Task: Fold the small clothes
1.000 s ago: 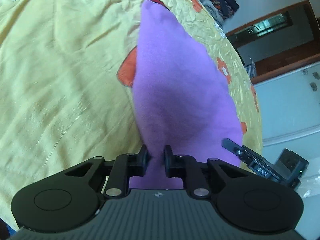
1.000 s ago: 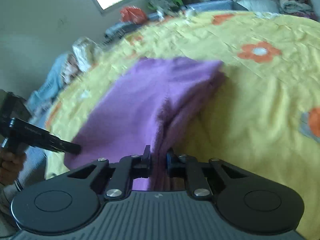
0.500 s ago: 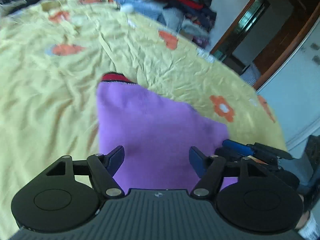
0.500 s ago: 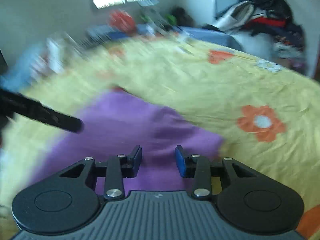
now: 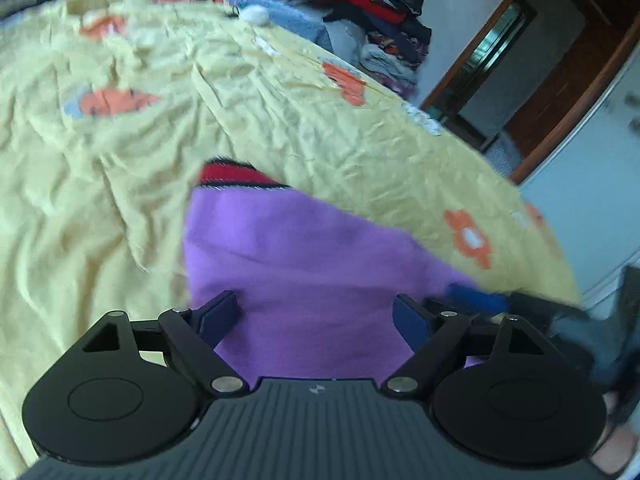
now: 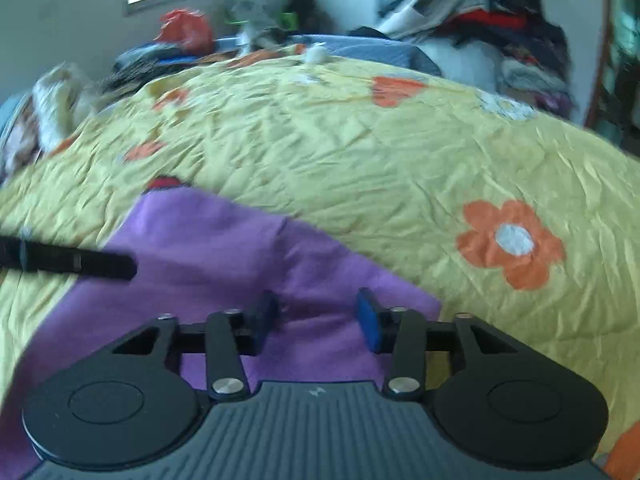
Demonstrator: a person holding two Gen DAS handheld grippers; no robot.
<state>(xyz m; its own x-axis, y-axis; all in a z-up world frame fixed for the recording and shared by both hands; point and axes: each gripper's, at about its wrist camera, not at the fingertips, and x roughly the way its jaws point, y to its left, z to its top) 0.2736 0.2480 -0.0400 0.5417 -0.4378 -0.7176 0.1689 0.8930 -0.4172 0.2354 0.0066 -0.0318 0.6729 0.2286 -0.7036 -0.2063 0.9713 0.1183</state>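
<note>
A purple garment [image 5: 304,264] lies folded flat on the yellow flowered bedspread [image 5: 120,208], near the bed's near edge. Its long axis runs from the near side away toward the far left, and its far end, trimmed with a red and dark band [image 5: 236,176], points toward the far left of the bed. In the right wrist view the same garment [image 6: 224,256] shows a fold line running along its length, with the red trim at its far tip.

The left gripper [image 5: 316,312] hovers over the near end of the garment, its fingers spread wide and holding nothing. The right gripper [image 6: 316,316] sits over the near right corner, its fingers moderately apart and also empty. An orange flower print [image 6: 512,240] lies on the bedspread to the right of the garment. Heaped clothes [image 6: 492,28] sit beyond the far side of the bed.
</note>
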